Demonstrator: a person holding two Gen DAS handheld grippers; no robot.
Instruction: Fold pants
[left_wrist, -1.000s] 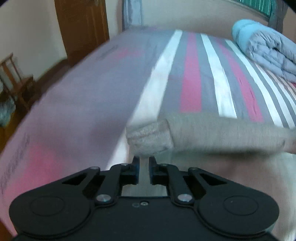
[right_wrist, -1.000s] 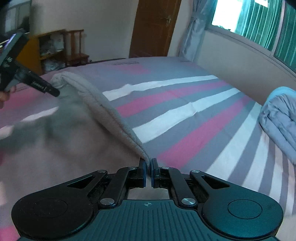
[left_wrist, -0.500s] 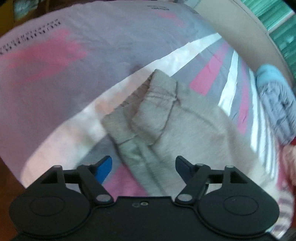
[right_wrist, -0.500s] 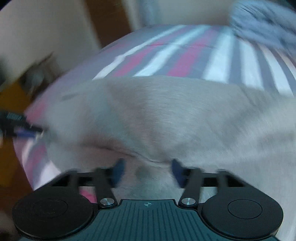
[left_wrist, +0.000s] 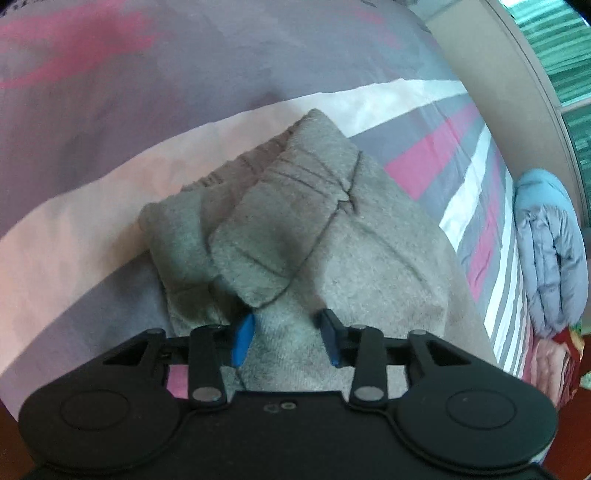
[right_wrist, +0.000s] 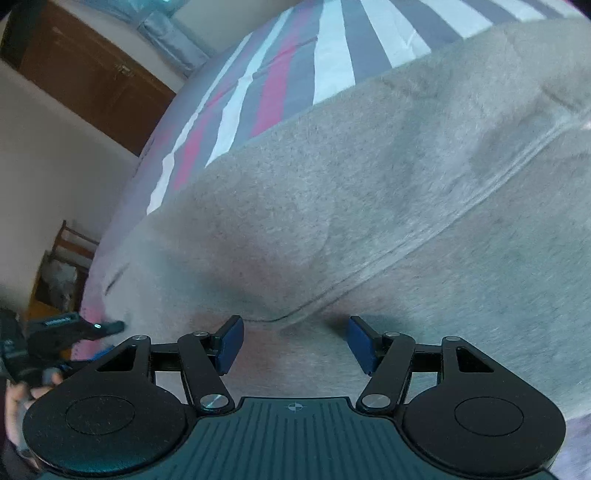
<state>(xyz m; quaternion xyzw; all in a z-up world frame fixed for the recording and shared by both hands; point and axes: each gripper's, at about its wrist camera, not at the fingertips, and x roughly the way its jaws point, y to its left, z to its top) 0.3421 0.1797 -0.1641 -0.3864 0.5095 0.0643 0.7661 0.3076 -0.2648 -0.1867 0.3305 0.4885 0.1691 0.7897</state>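
Grey-beige fleece pants (left_wrist: 354, 258) lie on the striped bed, one leg folded over the other, with the two cuffs (left_wrist: 280, 218) stacked near the bed's edge. My left gripper (left_wrist: 286, 332) is open, low over the cuff end, its blue pads on either side of the fabric. In the right wrist view the pants (right_wrist: 369, 206) fill the frame, with a seam running across. My right gripper (right_wrist: 293, 341) is open just above the fabric and holds nothing. The left gripper also shows in the right wrist view (right_wrist: 66, 325), at the far left.
The bedsheet (left_wrist: 221, 74) has pink, grey and white stripes. A rolled blue-grey duvet (left_wrist: 546, 251) lies at the far right by the window wall. A brown door (right_wrist: 92, 77) and a wooden chair (right_wrist: 62, 258) stand beyond the bed's edge.
Both grippers let go of the pants' edge and opened. The folded leg now lies flat on the other. Both grippers have dropped close over the fabric.
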